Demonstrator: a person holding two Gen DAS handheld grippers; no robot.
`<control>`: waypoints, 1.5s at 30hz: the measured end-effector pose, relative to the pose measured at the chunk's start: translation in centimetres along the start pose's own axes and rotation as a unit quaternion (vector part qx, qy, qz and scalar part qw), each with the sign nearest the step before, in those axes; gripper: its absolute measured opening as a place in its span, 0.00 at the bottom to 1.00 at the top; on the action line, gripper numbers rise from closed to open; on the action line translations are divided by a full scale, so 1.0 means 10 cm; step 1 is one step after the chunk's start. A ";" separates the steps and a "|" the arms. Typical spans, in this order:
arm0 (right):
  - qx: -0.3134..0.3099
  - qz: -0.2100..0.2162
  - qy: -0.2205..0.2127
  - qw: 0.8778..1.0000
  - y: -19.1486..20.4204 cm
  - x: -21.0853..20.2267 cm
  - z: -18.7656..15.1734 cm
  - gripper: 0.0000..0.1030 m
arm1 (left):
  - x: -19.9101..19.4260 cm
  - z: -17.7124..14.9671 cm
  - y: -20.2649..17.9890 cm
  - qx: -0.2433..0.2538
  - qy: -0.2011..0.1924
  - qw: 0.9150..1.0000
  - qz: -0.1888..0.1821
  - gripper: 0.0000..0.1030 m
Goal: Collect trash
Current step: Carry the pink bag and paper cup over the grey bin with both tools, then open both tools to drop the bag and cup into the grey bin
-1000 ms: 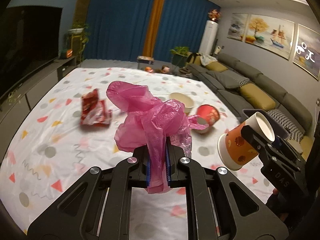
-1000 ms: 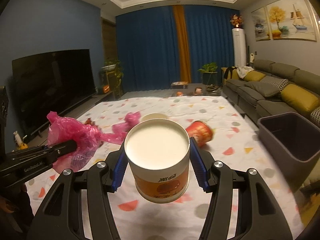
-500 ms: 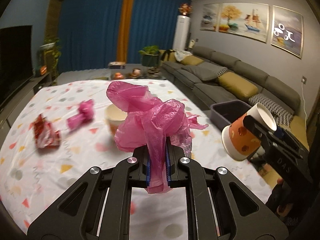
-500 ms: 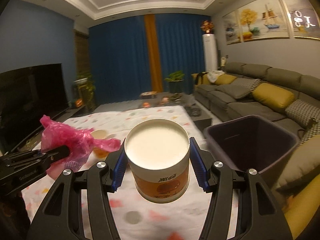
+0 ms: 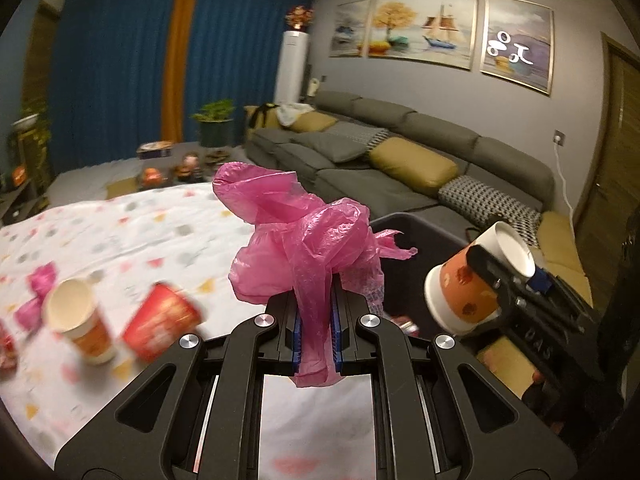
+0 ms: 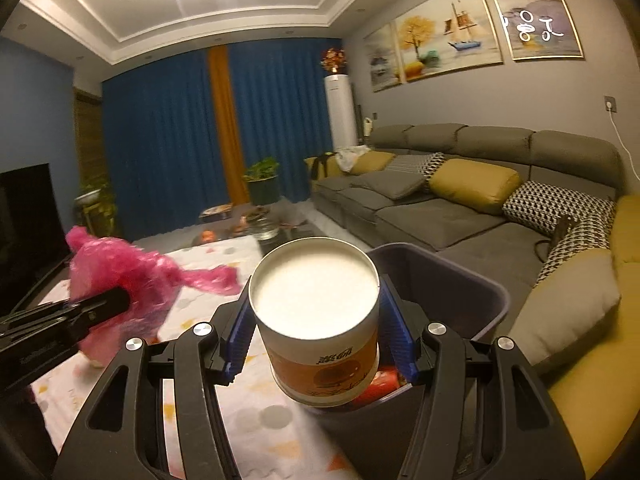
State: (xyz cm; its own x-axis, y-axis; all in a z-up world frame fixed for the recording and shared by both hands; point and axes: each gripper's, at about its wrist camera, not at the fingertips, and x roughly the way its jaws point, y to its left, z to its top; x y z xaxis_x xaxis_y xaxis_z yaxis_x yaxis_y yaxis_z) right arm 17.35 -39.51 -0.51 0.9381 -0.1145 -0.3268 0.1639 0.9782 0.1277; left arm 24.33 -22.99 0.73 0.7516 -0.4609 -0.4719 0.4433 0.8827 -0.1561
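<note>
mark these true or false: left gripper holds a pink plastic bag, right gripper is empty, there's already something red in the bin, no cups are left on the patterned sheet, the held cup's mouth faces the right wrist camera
1. The left gripper holds a pink plastic bag. True.
2. The right gripper is empty. False: it is shut on an orange paper cup.
3. Something red already lies in the dark bin. True: a red item shows inside it.
4. No cups are left on the patterned sheet. False: a paper cup and a red cup lie there.
5. The held cup's mouth faces the right wrist camera. True.
</note>
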 end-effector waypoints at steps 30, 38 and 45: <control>0.016 -0.035 0.049 0.998 -0.43 0.48 -0.19 0.56 | 1.31 -0.13 -0.45 0.010 0.078 0.992 -0.094 0.11; 0.023 -0.036 0.059 0.997 -0.42 0.51 -0.21 0.56 | 1.35 -0.13 -0.38 0.001 0.092 0.992 -0.088 0.37; 0.022 -0.039 0.069 0.997 -0.42 0.56 -0.23 0.56 | 1.17 -0.12 -0.09 -0.041 0.063 0.995 -0.060 0.78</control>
State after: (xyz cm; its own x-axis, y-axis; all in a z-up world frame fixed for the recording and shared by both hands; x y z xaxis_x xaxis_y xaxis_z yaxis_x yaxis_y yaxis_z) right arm 21.18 -43.84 -5.04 0.8719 -0.1611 -0.4625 0.2497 0.9586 0.1368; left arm 32.18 -29.09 -5.66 0.6264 -0.5529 -0.5494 0.4812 0.8288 -0.2855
